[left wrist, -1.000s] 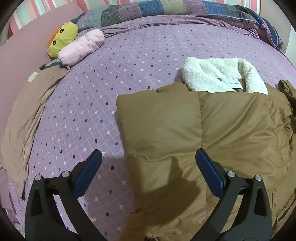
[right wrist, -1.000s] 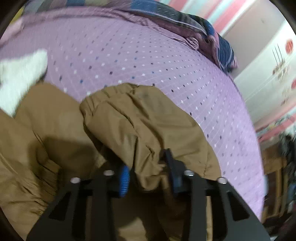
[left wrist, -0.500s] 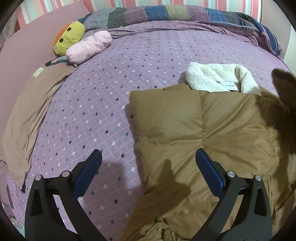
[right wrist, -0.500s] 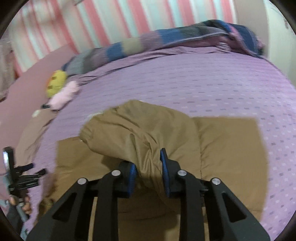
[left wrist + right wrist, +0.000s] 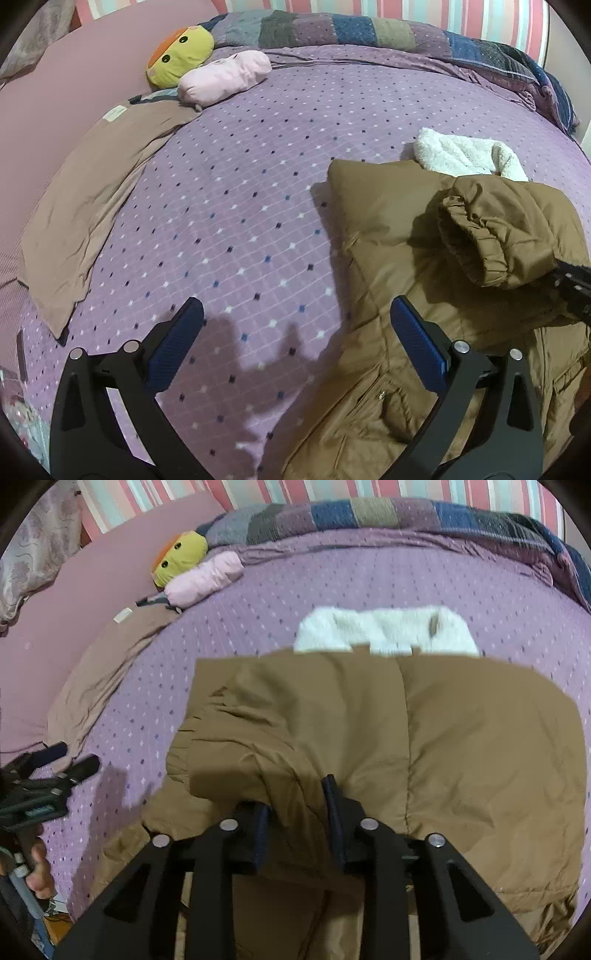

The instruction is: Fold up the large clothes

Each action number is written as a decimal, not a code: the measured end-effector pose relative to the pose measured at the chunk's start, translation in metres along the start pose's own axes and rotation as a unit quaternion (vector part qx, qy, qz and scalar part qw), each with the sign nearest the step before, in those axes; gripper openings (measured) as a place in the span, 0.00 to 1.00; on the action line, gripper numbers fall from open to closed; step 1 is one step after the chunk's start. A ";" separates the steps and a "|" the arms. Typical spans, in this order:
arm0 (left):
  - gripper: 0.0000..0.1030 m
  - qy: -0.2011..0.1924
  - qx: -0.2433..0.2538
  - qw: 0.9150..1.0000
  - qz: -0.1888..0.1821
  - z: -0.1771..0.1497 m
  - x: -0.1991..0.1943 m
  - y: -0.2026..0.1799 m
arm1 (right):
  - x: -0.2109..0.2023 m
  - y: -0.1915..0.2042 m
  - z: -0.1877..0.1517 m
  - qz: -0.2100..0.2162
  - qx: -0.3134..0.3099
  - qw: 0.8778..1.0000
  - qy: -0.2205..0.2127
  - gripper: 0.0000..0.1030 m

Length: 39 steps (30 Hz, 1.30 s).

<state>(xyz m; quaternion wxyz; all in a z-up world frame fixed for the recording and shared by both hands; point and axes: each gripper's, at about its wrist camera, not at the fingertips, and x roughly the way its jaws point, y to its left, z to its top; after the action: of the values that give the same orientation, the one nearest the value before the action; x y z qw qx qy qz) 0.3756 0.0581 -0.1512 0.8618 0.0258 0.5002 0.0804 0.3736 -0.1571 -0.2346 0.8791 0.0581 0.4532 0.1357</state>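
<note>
The purple bed (image 5: 240, 192) carries the brown coat (image 5: 461, 738) at its 4 o'clock side. Its sleeve (image 5: 251, 746) lies across the coat between the right tool's (image 5: 295, 823) jaws, which have just been opening. The left tool (image 5: 295, 347) hangs released above the sheet.

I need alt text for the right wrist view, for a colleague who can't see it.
The right gripper, jaws just opening, has the brown padded jacket's sleeve between its pads, carried across the jacket body on a purple patterned bedspread. White fleece lining shows beyond; the left gripper hovers at left.
</note>
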 end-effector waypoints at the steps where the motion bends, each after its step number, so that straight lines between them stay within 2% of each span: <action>1: 0.97 0.001 0.000 1.000 0.000 -0.001 -0.001 0.000 | -0.002 -0.002 -0.003 0.002 0.005 1.000 0.005 0.46; 4: 0.97 0.006 0.000 1.000 0.001 0.000 -0.003 -0.001 | -0.012 -0.005 -0.006 -0.004 0.003 1.000 0.013 0.65; 5: 0.97 0.007 0.000 1.000 0.000 0.000 -0.004 -0.003 | -0.016 -0.006 -0.006 -0.005 -0.001 1.000 0.013 0.66; 10: 0.97 0.000 0.007 1.000 -0.020 0.006 -0.014 -0.024 | -0.044 -0.023 -0.007 -0.022 -0.011 1.000 -0.002 0.66; 16: 0.97 -0.002 0.027 0.999 -0.047 0.016 -0.011 -0.063 | -0.080 -0.106 -0.015 -0.077 0.042 0.996 -0.023 0.67; 20: 0.97 0.014 0.028 0.997 -0.077 0.025 0.009 -0.086 | -0.090 -0.150 -0.021 -0.087 0.074 0.993 -0.030 0.67; 24: 0.97 0.028 0.029 0.996 -0.082 0.034 0.033 -0.102 | -0.090 -0.179 -0.025 -0.107 0.083 0.990 -0.034 0.67; 31: 0.96 0.078 0.025 0.984 -0.156 0.032 0.074 -0.127 | -0.078 -0.211 -0.032 -0.119 0.109 0.987 -0.024 0.67; 33: 0.86 0.083 0.038 0.982 -0.168 0.028 0.077 -0.138 | -0.074 -0.215 -0.036 -0.120 0.112 0.986 -0.021 0.67; 34: 0.73 0.086 0.044 0.980 -0.174 0.024 0.077 -0.143 | -0.072 -0.215 -0.037 -0.122 0.111 0.986 -0.020 0.67; 36: 0.60 0.081 0.060 0.980 -0.171 0.023 0.076 -0.152 | -0.069 -0.216 -0.038 -0.125 0.111 0.986 -0.019 0.67; 38: 0.29 0.071 0.079 0.983 -0.149 0.023 0.073 -0.159 | -0.068 -0.216 -0.038 -0.126 0.111 0.986 -0.020 0.67; 39: 0.26 0.069 0.082 0.983 -0.146 0.025 0.070 -0.159 | -0.068 -0.216 -0.037 -0.127 0.112 0.985 -0.023 0.67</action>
<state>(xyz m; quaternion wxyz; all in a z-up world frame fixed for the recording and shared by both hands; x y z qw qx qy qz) 0.4489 -0.0857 -0.2187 0.8225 0.0175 0.5619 -0.0861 0.3459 -0.3839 -0.2521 0.8873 0.1010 0.4490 -0.0303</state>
